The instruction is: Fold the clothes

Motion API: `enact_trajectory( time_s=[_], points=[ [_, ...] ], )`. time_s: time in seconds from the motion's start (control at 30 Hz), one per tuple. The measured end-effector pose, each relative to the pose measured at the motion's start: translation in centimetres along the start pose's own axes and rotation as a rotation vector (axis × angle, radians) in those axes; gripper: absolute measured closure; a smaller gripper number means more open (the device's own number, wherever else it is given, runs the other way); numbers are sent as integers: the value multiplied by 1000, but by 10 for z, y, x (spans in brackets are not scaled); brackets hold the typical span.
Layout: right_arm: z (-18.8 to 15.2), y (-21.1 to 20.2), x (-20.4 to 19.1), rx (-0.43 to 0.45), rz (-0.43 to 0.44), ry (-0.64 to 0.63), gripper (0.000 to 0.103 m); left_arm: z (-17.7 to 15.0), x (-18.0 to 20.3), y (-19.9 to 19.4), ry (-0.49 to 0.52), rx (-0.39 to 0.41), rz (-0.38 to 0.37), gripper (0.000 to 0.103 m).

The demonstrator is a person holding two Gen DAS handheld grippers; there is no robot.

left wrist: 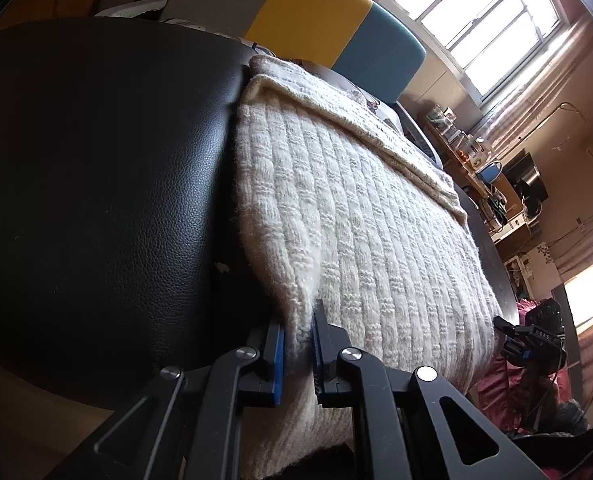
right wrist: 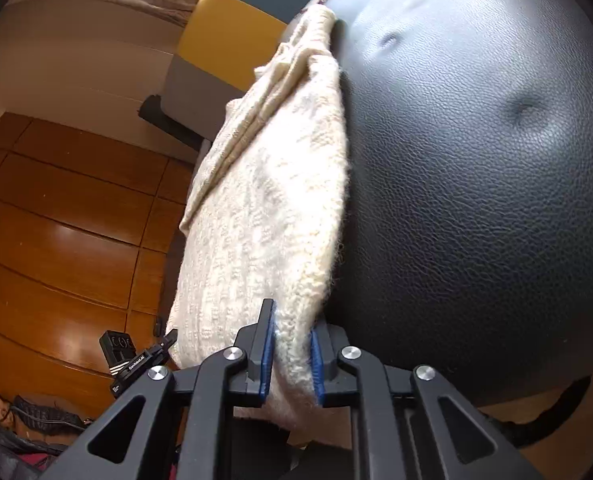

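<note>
Both wrist views low, close, facing along cream knit (left wrist: 360, 216) on black leather seat (right wrist: 476, 200).

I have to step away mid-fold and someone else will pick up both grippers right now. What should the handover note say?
Left gripper: shut on the near edge of the cream knit sweater.
Right gripper: shut on the same sweater, at the other near corner.
Sweater: spread on the black leather seat, near edge hanging off the front; a layer already lies folded over along the far side.
Done: one fold in, both near corners gripped.
Left: probably lift both corners together and carry them toward the far edge, lay flat, then release. Keep both grips level so the knit does not skew.
</note>
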State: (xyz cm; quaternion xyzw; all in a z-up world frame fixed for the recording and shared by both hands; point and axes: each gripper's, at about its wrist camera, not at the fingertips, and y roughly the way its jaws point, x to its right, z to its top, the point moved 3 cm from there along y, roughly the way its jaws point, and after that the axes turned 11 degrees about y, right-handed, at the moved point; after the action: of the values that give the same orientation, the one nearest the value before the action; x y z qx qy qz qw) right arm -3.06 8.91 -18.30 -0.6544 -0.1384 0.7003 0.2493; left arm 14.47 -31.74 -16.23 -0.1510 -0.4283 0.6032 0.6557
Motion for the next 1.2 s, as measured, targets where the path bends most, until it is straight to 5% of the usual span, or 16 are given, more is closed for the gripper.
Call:
enact_trajectory(
  time_s=[0.13,0.53,0.93,1.2],
  points=[
    [-22,-25,15,24,-12,-1,88,3,0,3,0,-11,8,90],
    [-41,-13,-13,-78,-153,-50,91,0,11,0,28,-25,46,95],
    [-71,-17,-24,-124,112,49,92,-2,21,-43,-10,50,-157,95],
    [-39,-28,-20,-98,190,83,92,38,26,-45,-49,106,-293,95]
  ],
)
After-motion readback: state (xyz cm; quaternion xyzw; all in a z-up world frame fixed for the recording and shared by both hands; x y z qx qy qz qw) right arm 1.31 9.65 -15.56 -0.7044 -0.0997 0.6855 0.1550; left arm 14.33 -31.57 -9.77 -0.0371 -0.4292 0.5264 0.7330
